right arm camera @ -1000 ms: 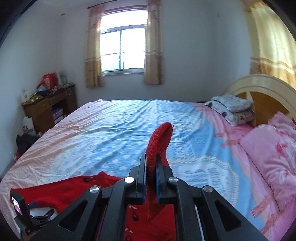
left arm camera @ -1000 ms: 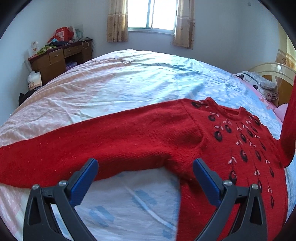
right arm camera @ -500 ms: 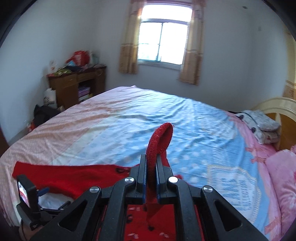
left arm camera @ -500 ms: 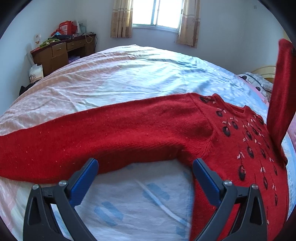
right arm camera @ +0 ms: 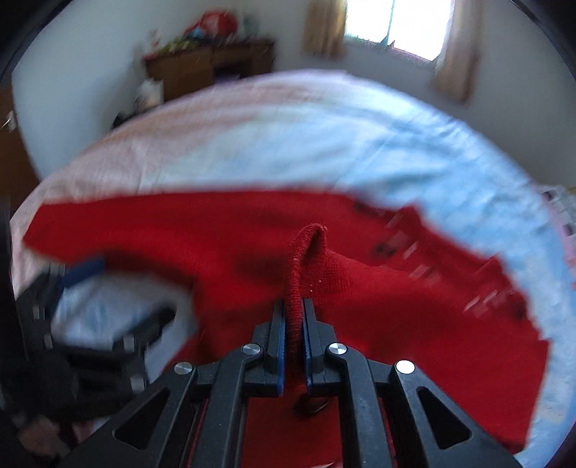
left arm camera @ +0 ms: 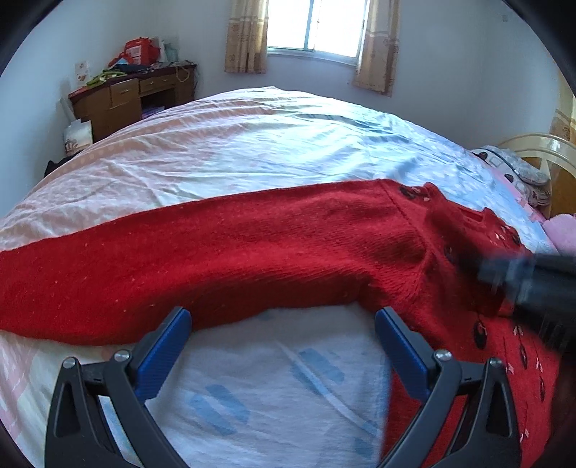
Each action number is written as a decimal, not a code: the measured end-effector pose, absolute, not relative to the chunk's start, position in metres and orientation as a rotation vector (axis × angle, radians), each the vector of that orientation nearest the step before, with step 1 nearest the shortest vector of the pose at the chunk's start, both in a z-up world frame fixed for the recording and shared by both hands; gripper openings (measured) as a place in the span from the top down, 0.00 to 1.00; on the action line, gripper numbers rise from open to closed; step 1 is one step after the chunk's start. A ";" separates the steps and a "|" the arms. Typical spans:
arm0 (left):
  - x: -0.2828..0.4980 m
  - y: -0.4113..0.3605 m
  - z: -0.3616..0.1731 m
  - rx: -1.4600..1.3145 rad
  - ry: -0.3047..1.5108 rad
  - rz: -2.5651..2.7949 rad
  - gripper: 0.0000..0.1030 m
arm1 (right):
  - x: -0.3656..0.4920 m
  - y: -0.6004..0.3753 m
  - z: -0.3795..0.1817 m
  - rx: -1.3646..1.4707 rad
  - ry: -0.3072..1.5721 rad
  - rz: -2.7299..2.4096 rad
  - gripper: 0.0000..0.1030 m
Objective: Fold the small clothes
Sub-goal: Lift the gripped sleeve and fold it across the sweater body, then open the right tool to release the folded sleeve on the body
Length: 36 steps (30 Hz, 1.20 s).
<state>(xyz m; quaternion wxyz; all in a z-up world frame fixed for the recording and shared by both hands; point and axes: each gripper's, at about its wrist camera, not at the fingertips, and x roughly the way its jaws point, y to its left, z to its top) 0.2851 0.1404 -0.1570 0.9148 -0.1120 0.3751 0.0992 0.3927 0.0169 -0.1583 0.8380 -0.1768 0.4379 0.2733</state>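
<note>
A red knitted sweater [left arm camera: 252, 259] with dark embroidered motifs lies flat on the bed, one long sleeve stretched out to the left. My left gripper [left arm camera: 282, 316] is open and hovers over the sheet just below that sleeve, near the armpit, holding nothing. My right gripper [right arm camera: 295, 306] has the other sleeve's cuff [right arm camera: 306, 244] between its blue pads. Its jaws are opening, and the cuff still stands pinched between them. It is low over the sweater's chest [right arm camera: 396, 306] and shows as a dark blur at the right in the left wrist view [left arm camera: 504, 273].
The bed sheet [left arm camera: 270, 144] is pink and light blue and wrinkled. A wooden desk [left arm camera: 133, 97] with clutter stands at the far left wall. Pillows [left arm camera: 518, 169] and a headboard [left arm camera: 540, 144] are at the right. A curtained window [left arm camera: 316, 25] is behind.
My right gripper has swung down and leftward with the sleeve, from high above the bed to just over the sweater's chest. The left gripper has stayed put and open.
</note>
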 end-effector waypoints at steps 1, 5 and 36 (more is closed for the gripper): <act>0.285 0.141 -0.158 -0.234 0.775 0.205 0.00 | 0.388 0.014 -0.160 -0.378 0.927 0.588 0.78; 0.283 0.142 -0.157 -0.238 0.788 0.198 0.00 | 0.370 -0.029 -0.148 -0.269 0.909 0.627 0.48; 0.310 0.057 -0.109 -0.079 0.804 -0.087 0.92 | 0.319 -0.250 -0.155 -0.140 0.831 0.184 0.47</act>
